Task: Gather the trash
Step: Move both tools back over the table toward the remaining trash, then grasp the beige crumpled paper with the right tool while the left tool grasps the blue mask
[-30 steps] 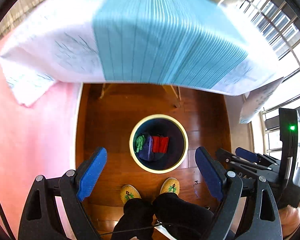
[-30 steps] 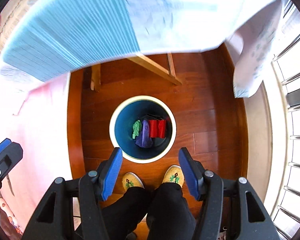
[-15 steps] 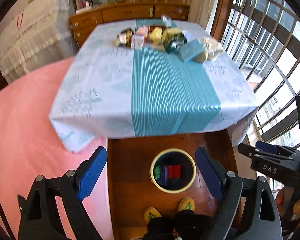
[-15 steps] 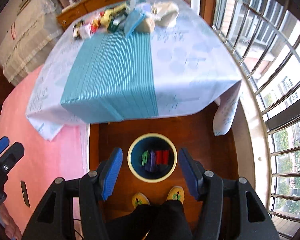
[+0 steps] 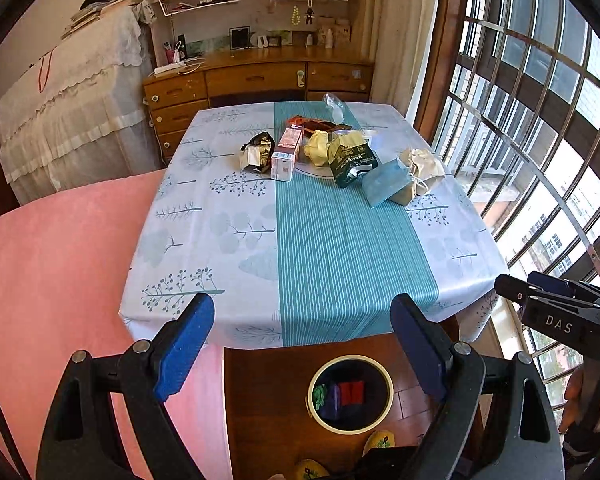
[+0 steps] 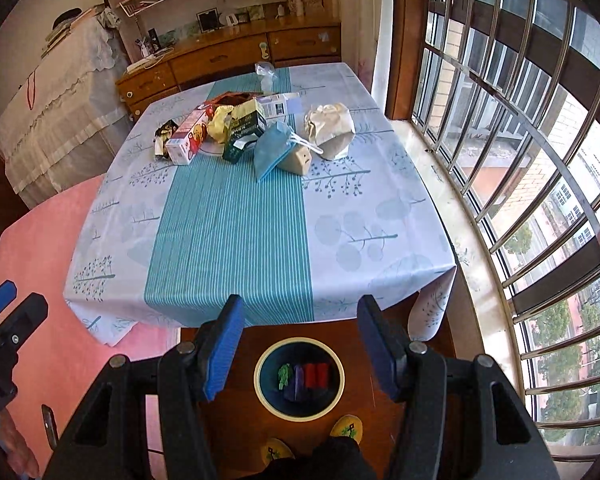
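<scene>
Both grippers are held tilted downward above the near edge of the table (image 5: 220, 240). The left gripper (image 5: 302, 350) is spread wide and the right gripper (image 6: 300, 344) somewhat less; nothing is held or touched by either. The trash (image 5: 324, 150) is heaped at the far end of the tablecloth, well apart from both. The bin (image 6: 262, 390) is seen on the floor below, with red, purple and green items inside.

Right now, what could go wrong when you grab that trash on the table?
The trash lies bunched together, so taking the blue face mask might drag the tan box beside it. The pink carton stands tall and could tip. The bin sits low on the floor by the table, so a dropped piece might miss it.
</scene>
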